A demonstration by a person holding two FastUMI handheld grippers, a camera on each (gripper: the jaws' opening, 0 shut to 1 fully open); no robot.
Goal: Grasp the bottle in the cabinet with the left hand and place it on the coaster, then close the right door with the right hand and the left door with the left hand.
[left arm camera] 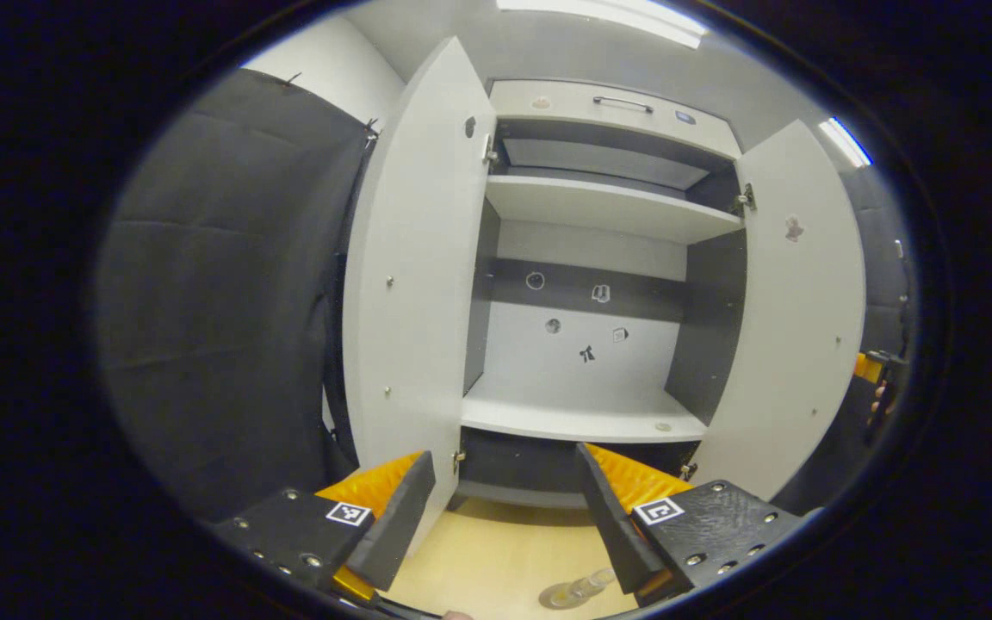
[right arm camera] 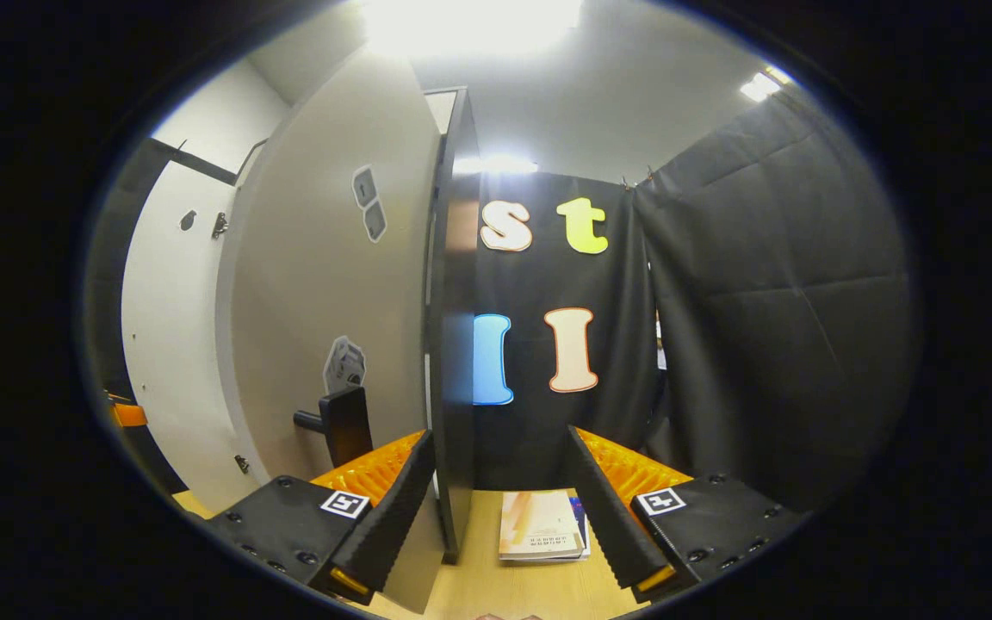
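Right gripper view: our right gripper (right arm camera: 496,504) holds its fingers spread astride the right door's (right arm camera: 453,344) upright edge; left gripper (left arm camera: 505,508) spread, facing the cabinet (left arm camera: 591,258).

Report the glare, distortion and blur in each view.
Left gripper view: fisheye bows the open white cabinet doors; ceiling light strip is bright but contained. Right gripper view: overhead light blows out the top; the near dark door edge looks soft.
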